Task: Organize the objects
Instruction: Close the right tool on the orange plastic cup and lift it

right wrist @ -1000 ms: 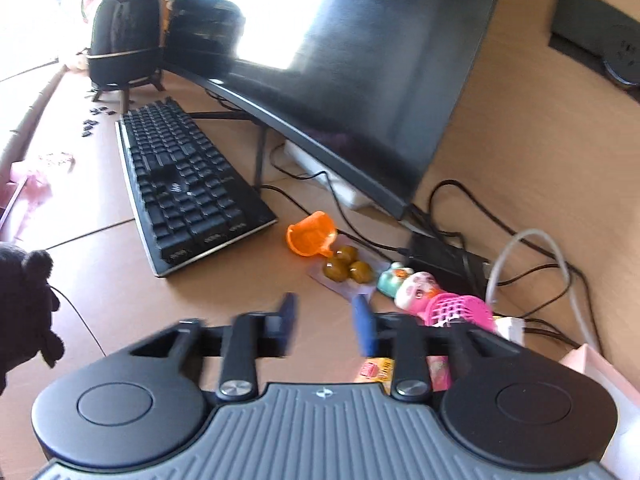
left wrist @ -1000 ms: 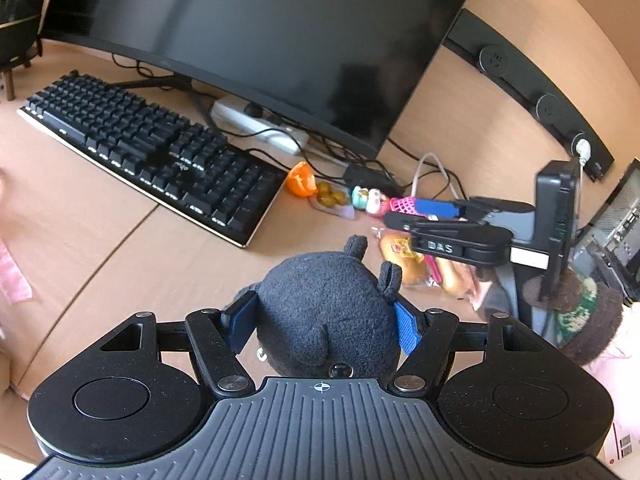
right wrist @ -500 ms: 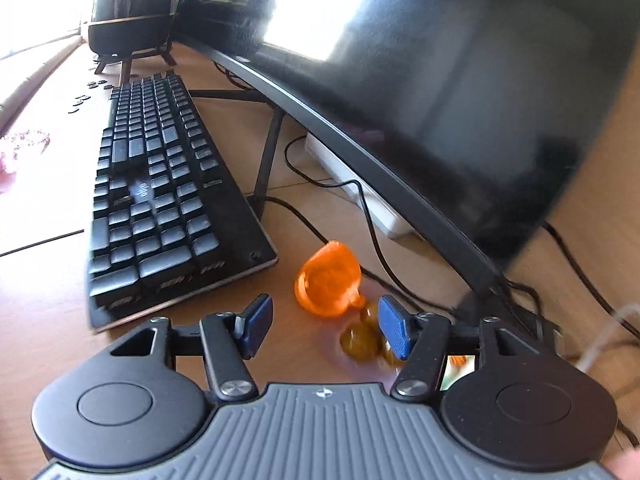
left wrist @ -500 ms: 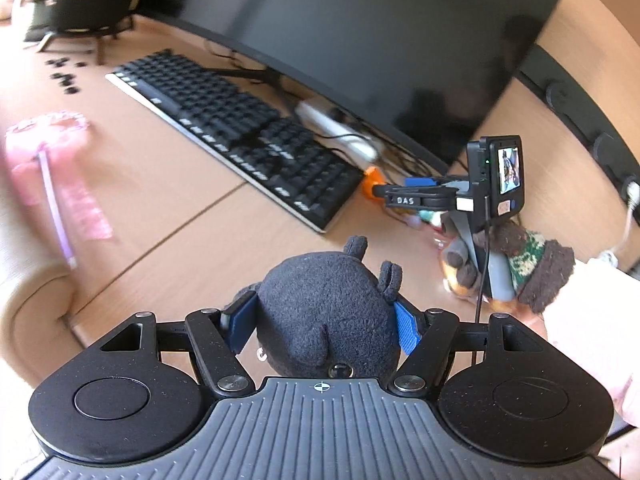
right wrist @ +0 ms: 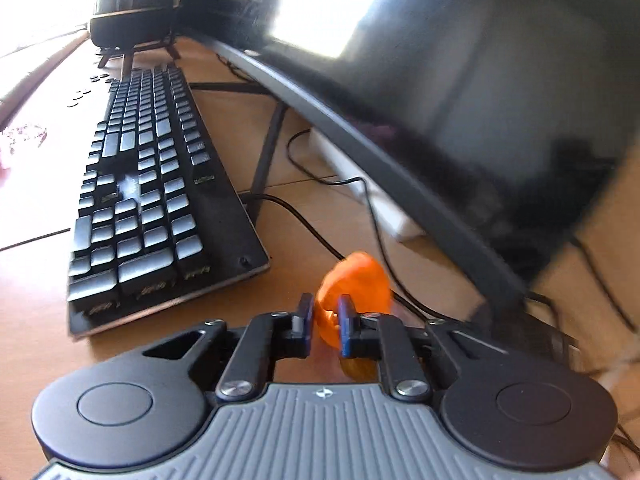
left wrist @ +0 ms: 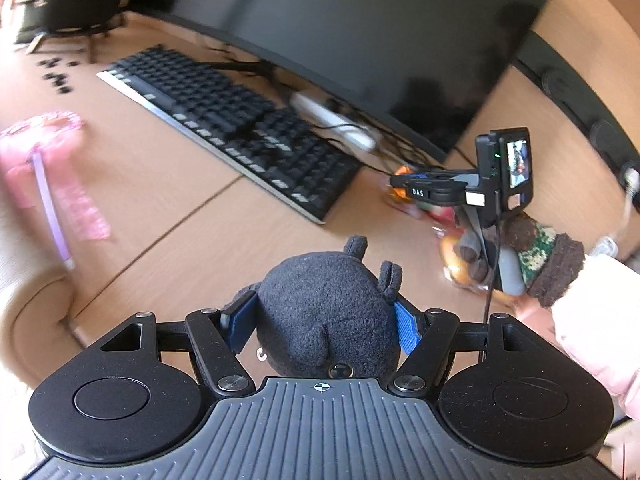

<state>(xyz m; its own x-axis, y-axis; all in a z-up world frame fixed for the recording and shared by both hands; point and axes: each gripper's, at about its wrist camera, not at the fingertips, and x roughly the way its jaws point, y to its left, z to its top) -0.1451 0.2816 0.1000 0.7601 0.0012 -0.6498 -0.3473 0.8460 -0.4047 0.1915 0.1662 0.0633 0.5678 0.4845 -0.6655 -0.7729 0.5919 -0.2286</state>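
My left gripper [left wrist: 326,314] is shut on a dark grey plush toy [left wrist: 326,312] with small ears and holds it above the wooden desk [left wrist: 192,240]. My right gripper [right wrist: 324,316] is shut on a small orange plastic piece [right wrist: 358,280] just right of the keyboard's near corner. In the left wrist view the right gripper [left wrist: 400,182] reaches toward the orange piece [left wrist: 402,170], held by a hand in a knitted cuff [left wrist: 544,256].
A black keyboard [right wrist: 140,200] and a curved monitor [right wrist: 440,100] stand close behind. Cables [right wrist: 320,236] and a white power strip [right wrist: 360,192] lie under the monitor. Snack packets [left wrist: 456,268] lie by the hand. A pink wand [left wrist: 52,176] lies at left.
My right gripper moved forward and closed on the orange piece. My left gripper drew back and up with the plush toy.
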